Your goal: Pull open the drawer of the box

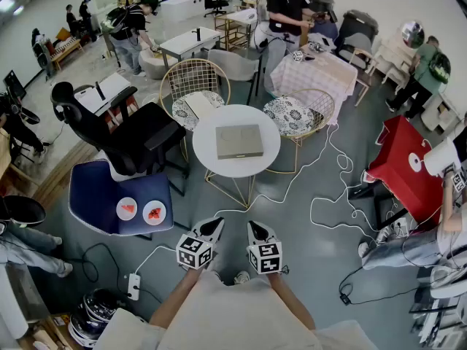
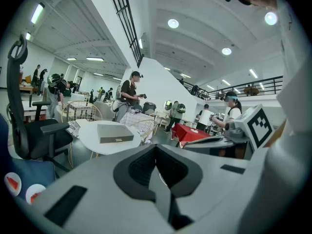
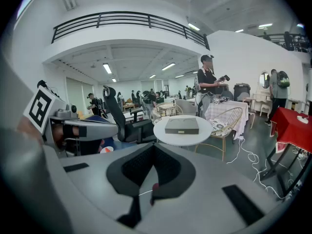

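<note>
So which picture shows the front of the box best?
The right gripper view: it faces the box front-on, with its handle visible. The left gripper view shows the front from an angle. The head view shows only its top.

A round white bench (image 1: 235, 168) stands on thin golden legs in the middle of a grey floor (image 1: 306, 268). Behind it are two golden wire chairs (image 1: 194, 79) (image 1: 303, 111), each with a patterned cushion. To its left stands a black office chair (image 1: 131, 133), and nearer is a blue seat (image 1: 95, 188) with two small white plates (image 1: 126, 208) (image 1: 154, 211) side by side, each carrying something red. A white cable (image 1: 321, 203) runs in loops over the floor toward a red-covered table (image 1: 398, 162). A white power strip (image 1: 133, 286) lies at lower left. Several people stand farther back.
</note>
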The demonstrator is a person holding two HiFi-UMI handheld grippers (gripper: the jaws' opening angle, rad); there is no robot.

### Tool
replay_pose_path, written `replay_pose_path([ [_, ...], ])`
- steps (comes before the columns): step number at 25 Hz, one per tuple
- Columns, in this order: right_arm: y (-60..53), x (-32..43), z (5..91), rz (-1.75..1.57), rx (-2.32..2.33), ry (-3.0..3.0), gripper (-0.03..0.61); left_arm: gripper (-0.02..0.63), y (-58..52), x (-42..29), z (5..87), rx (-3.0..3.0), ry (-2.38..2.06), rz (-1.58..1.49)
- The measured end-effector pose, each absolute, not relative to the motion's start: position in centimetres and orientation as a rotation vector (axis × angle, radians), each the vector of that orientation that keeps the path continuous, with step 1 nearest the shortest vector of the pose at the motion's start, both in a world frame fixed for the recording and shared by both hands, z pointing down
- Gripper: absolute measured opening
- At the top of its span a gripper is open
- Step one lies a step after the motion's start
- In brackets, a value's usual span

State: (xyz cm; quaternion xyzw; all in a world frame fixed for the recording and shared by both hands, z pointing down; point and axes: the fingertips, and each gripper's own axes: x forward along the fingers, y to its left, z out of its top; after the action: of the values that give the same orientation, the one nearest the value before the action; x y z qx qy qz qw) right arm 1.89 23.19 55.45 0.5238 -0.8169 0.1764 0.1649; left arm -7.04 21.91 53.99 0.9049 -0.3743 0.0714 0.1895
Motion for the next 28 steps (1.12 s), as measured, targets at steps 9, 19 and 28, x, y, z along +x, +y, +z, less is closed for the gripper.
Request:
replay_pose_path([
  [9,23.7,3.6,55.8,0.5,1.476,-2.343,0.015,0.011,22.1,-5.3,54.1,2.539,-1.072,0.201],
  [19,24.7,5.5,56.5,0.516,1.433,-2.375,0.015,0.011,22.8,-2.9,54.6,2.523,-1.095,0.221],
  [28,24.9,6.9,57.3,0.487,1.401,-2.371,0.015,0.011,23.2,-2.4,55.2,2.502,-1.147,0.216],
])
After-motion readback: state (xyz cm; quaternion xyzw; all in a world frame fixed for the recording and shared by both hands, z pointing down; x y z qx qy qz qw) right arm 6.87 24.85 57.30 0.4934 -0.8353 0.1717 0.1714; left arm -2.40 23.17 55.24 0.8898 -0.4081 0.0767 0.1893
